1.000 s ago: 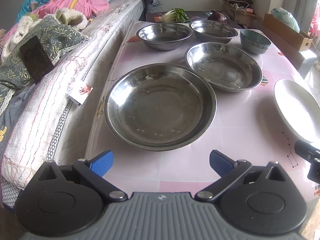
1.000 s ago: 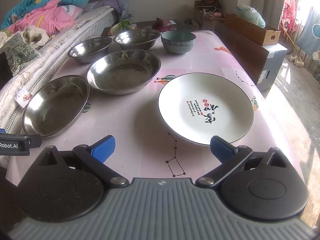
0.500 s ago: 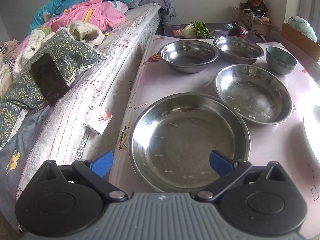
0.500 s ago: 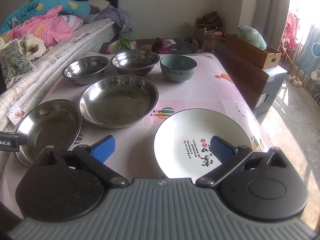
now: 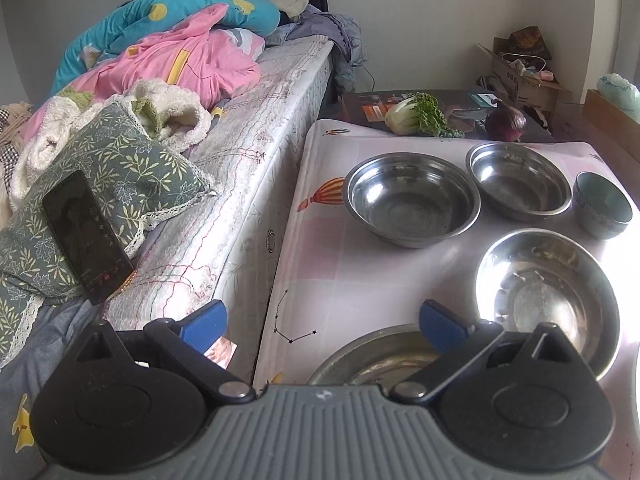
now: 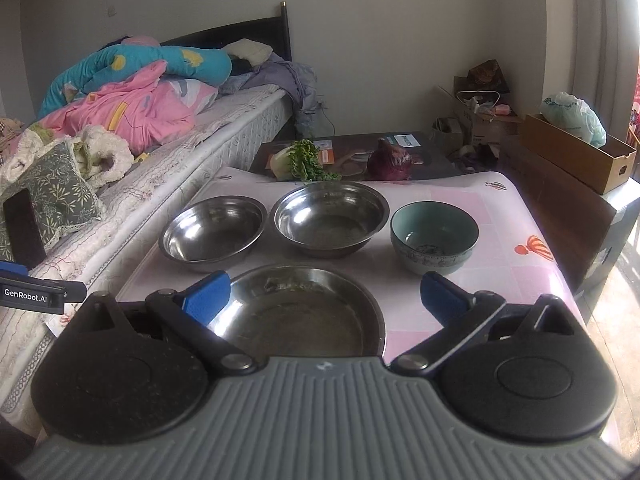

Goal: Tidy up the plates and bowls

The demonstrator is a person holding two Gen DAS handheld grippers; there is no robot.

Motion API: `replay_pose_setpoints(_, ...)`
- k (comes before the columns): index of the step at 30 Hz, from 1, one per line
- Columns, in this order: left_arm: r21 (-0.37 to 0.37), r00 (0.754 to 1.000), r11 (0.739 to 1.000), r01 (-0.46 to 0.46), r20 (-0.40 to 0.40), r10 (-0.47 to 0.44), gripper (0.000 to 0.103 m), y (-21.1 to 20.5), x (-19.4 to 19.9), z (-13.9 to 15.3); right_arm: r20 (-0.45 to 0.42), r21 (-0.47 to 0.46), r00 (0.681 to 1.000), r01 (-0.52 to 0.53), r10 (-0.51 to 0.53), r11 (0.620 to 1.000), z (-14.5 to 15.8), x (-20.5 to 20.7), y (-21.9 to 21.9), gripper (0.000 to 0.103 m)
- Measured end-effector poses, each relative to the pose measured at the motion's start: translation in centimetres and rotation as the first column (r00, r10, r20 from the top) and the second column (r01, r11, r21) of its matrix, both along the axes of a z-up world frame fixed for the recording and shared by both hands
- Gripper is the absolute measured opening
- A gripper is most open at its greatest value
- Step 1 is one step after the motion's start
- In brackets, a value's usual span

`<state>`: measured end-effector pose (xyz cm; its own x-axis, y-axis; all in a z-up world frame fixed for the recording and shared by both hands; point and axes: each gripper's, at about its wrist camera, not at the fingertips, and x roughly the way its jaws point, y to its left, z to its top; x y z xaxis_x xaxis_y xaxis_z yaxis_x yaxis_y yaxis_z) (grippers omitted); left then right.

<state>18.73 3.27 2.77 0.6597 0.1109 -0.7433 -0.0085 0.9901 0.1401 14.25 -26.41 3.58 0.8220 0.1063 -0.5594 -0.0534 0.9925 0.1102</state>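
1. Across the pink-patterned counter [image 6: 500,216] the dishes lie spread singly, none nested, which suggests the sorting has not yet begun: two steel bowls sit in the back row, the left steel bowl [image 6: 213,233] and the right steel bowl [image 6: 331,218], with the teal ceramic bowl [image 6: 434,236] just beside them toward the right of the frame.
2. At lower centre of the right wrist view, the wide steel dish [image 6: 296,312] lies nearest, in front of the back row.
3. Both tools hover empty. The right gripper [image 6: 323,294] has its jaws spread wide, framing that wide dish, likely lining up on a rim. The left gripper [image 5: 322,320] is likewise agape, gripping nothing.
4. Only the left wrist view shows a second, larger steel pan [image 5: 372,356] at the bottom edge, partly under the tool, and the phone [image 5: 86,236] on a leafy pillow on the bed at left.
5. Only the right wrist view shows the cardboard box [image 6: 576,152] at right and the counter's far right edge; no white plate appears in either view.
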Motion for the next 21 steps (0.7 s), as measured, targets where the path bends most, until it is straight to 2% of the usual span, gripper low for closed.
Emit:
replay_pose_setpoints(5,0.036,1.0,0.999,-0.014,0.023,0.013,0.103,0.2,4.5,-0.4,-0.032,0.071,0.996,-0.076,0.079,0.995,-0.4,6.5,2.8,0.098)
replay_pose_setpoints(10,0.025,0.999,1.0,0.014,0.044,-0.015,0.101,0.7,9.3,-1.4,-0.123,0.184,0.985,-0.095,0.119,0.978,-2.8,12.5,4.7,0.085)
replay_pose_setpoints(11,0.022,0.999,1.0,0.021,0.045,-0.022,0.099,0.8,10.3,-1.7,-0.14,0.202,0.983,-0.088,0.118,0.975,-3.3,13.5,5.0,0.08)
replay_pose_setpoints(13,-0.001,0.998,0.999,0.045,0.042,-0.044,0.096,0.9,12.0,-2.3,-0.18,0.242,0.978,-0.063,0.108,0.968,-4.8,14.9,5.2,0.071)
replay_pose_setpoints(17,-0.084,0.998,0.995,0.057,-0.025,-0.06,0.083,1.4,15.5,-4.1,-0.255,0.285,0.962,-0.02,0.096,0.958,-7.4,17.6,5.7,0.052)
replay_pose_setpoints(18,-0.098,0.998,0.993,0.058,-0.033,-0.062,0.077,1.5,16.1,-4.4,-0.265,0.287,0.96,-0.014,0.094,0.958,-7.8,18.0,5.8,0.05)
replay_pose_setpoints(21,-0.145,0.996,0.988,0.057,-0.056,-0.066,0.072,1.7,17.9,-5.4,-0.287,0.29,0.954,0.001,0.086,0.957,-9.0,18.9,6.0,0.043)
